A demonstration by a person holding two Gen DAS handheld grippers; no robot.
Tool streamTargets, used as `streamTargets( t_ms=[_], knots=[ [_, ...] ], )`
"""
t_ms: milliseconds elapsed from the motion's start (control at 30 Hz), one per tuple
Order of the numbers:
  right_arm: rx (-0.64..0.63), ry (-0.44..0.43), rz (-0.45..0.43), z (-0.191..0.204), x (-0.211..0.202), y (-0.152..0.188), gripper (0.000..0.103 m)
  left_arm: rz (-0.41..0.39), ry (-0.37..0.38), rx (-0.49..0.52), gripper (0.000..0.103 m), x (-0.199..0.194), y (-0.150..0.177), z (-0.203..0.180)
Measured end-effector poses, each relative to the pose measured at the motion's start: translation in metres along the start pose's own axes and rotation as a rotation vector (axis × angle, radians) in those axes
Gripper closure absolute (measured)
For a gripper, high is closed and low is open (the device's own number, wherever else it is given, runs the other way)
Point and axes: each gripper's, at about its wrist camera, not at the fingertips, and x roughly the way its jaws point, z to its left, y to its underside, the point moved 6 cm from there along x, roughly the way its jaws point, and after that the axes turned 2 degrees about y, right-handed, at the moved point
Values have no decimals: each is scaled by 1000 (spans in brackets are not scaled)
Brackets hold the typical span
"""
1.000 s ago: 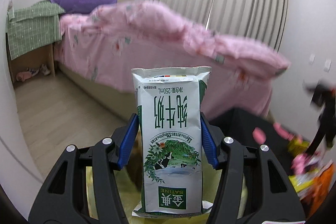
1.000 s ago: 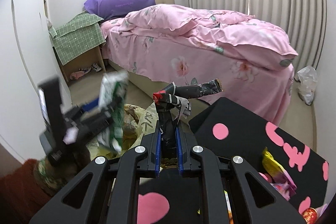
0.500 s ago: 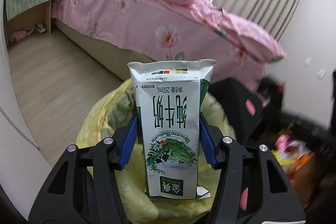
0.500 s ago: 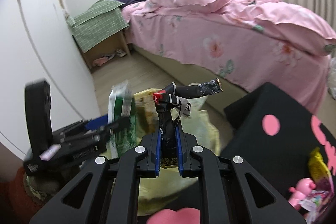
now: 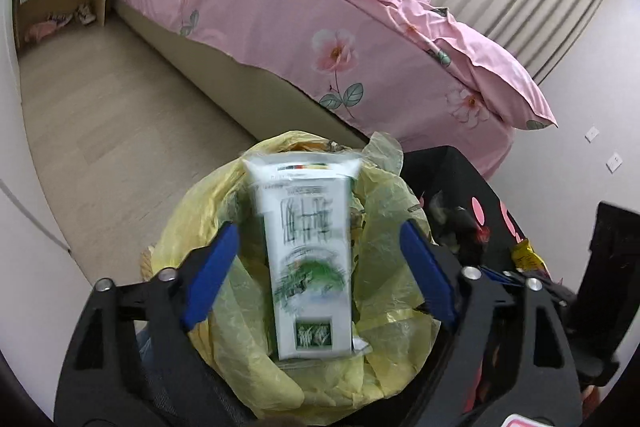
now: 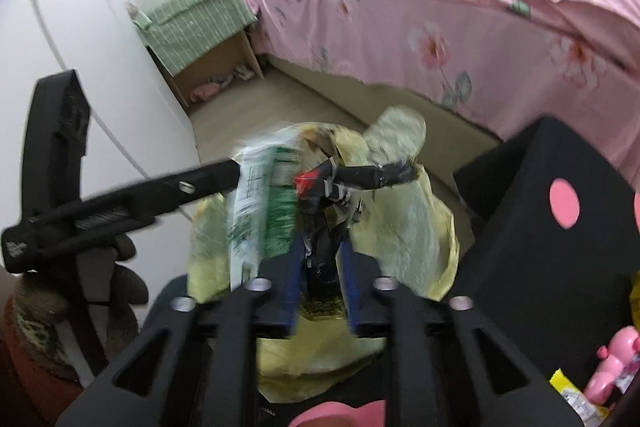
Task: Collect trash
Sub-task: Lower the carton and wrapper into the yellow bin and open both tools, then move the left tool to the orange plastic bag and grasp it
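A white and green milk carton (image 5: 308,255) shows blurred between the blue pads (image 5: 212,267) of my left gripper (image 5: 318,227). The jaws are opening wide and neither pad touches the carton. Right under it gapes a yellow trash bag (image 5: 384,227). In the right wrist view, my right gripper (image 6: 322,243) hangs over the same yellow bag (image 6: 408,227). Its jaws are opening, with a crumpled dark wrapper (image 6: 320,251) loose between them. The left gripper (image 6: 120,203) reaches in from the left, the milk carton (image 6: 260,211) at its tip.
A bed with a pink floral quilt (image 5: 320,7) runs behind the bag. A black table with pink dots (image 6: 560,219) stands to the right, with snack packets (image 6: 572,395) and a pink toy (image 6: 612,363) on it. A cabinet under green cloth (image 6: 200,23) and a white wardrobe (image 6: 72,7) are on the left.
Both grippers have come down over the yellow bag. The left jaws have spread off the milk carton, which now blurs. The right jaws have parted from the dark wrapper.
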Motion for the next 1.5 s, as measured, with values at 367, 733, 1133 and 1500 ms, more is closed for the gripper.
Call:
streamTargets(
  t_ms=[367, 733, 1133, 1500],
  knots=[
    [26, -105, 45, 8, -10, 16, 56, -150, -29, 10, 22, -44, -22, -10],
    [-26, -72, 3, 14, -61, 32, 56, -178, -16, 18, 22, -73, -21, -19],
    [148, 293, -302, -75, -229, 96, 46, -17, 254, 306, 22, -59, 40, -142],
    [219, 492, -240, -110, -277, 207, 46, 139, 375, 570, 22, -48, 131, -226]
  ],
)
